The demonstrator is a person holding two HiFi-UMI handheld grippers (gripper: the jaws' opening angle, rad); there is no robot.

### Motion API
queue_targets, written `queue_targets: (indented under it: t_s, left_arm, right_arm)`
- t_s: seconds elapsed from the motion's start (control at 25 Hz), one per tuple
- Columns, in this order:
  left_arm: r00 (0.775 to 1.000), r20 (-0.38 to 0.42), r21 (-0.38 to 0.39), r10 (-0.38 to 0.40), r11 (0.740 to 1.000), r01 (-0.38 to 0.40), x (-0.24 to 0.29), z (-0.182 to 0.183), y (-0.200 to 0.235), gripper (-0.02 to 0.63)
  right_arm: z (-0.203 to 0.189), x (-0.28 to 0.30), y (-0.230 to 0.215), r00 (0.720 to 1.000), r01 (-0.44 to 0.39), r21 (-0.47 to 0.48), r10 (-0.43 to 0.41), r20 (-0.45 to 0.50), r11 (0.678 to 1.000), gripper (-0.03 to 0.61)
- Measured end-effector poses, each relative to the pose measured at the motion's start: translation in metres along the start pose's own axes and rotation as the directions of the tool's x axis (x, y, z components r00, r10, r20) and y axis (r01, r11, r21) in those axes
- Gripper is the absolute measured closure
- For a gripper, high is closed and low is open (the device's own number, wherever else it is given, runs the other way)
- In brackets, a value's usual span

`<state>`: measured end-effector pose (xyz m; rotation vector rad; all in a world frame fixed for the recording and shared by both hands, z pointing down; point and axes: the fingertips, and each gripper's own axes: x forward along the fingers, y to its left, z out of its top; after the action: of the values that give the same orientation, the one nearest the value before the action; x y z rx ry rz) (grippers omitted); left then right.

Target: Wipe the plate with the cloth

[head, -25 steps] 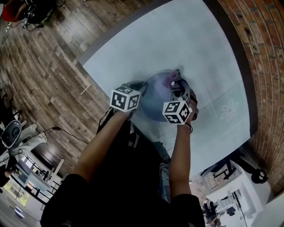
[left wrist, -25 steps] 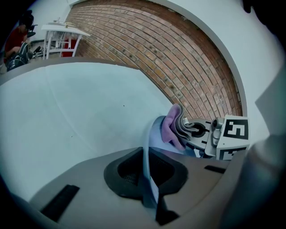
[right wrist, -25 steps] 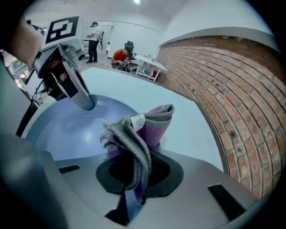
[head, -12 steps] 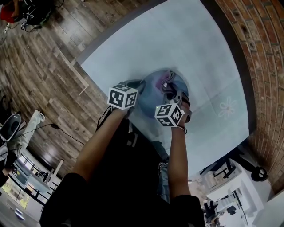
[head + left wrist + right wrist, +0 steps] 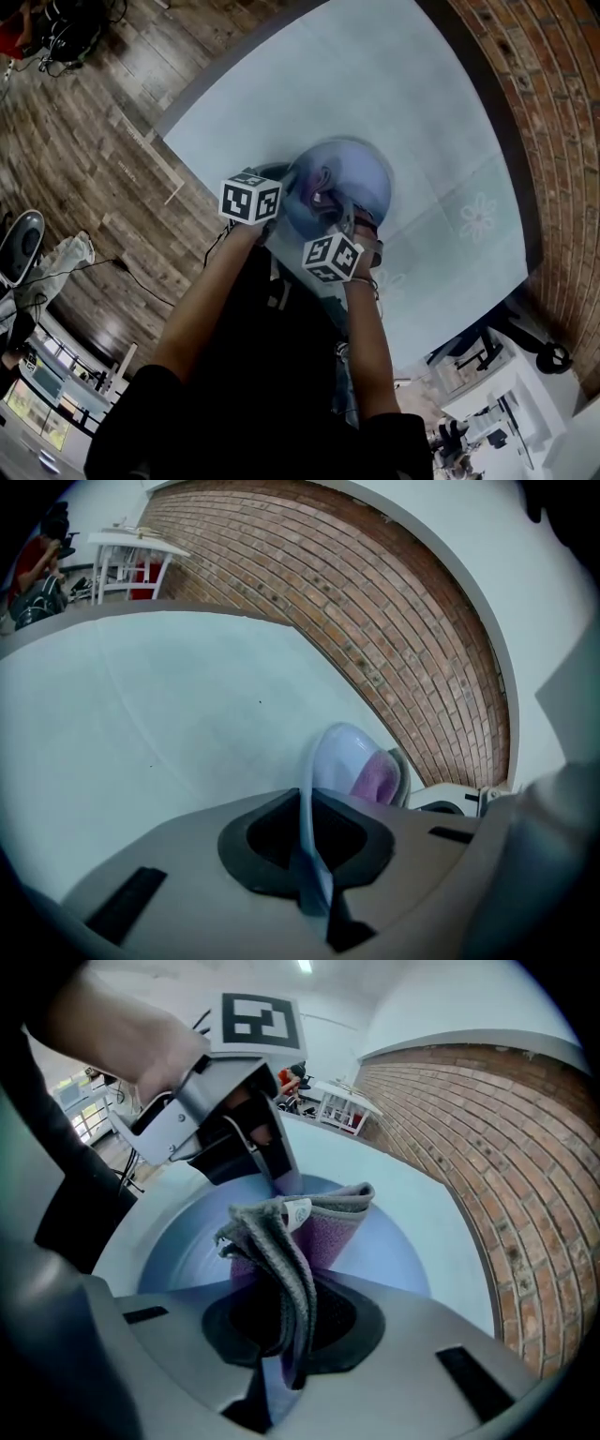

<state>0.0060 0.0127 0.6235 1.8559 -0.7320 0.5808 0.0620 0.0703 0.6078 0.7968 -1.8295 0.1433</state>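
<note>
Counting 1 plate, 1 cloth

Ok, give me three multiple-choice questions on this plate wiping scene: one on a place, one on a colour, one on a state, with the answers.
1. Where is the cloth?
A. in the left gripper
B. lying loose beside the plate
C. in the right gripper, over the plate

2. What colour is the plate?
A. pale blue
B. red
C. black

3. What is the left gripper doing?
A. hanging open
B. shut on the plate's rim
C. shut on the cloth

Answers:
1 C: the right gripper view shows the cloth pinched in its jaws above the plate.
2 A: every view shows it pale blue.
3 B: the rim runs between its closed jaws.
</note>
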Motion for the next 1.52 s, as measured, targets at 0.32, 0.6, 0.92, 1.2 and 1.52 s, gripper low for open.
queue_targets:
  t_s: [0.32,0.6,0.92,1.2,1.52]
  left_arm:
    - [1.000,0.008,0.006,0.010,1.000,-0.010,-0.002,0.001,0.003,0.569]
    - [1.000,0.015,0.014,0.019,1.000,-0.019,0.000,0.001,0.001,0.569]
    - [1.000,0.015,0.012,0.019,1.000,-0.019,-0.001,0.001,0.001,0.569]
    - [1.000,0.011,0.011,0.015,1.000,-0.015,0.000,0.001,0.000,0.569]
    - [1.000,0.010,0.011,0.013,1.000,-0.013,0.000,0.002,0.000,0.569]
  right_arm:
    - [-0.005,-0.013,0.040,0.998,-0.055,-0.034,0.056,0.011,0.998,0.520]
    - [-0.022,-0.026,0.056,0.996,-0.087,-0.027,0.087,0.011,0.996,0.520]
    - [-0.041,-0.034,0.054,0.997,-0.075,-0.054,0.075,-0.004,0.996,0.520]
    - [-0.056,-0.037,0.039,0.999,-0.048,-0.003,0.048,-0.016,0.999,0.520]
    - [-0.063,-0.034,0.018,1.000,0.001,-0.012,-0.002,-0.013,1.000,0.520]
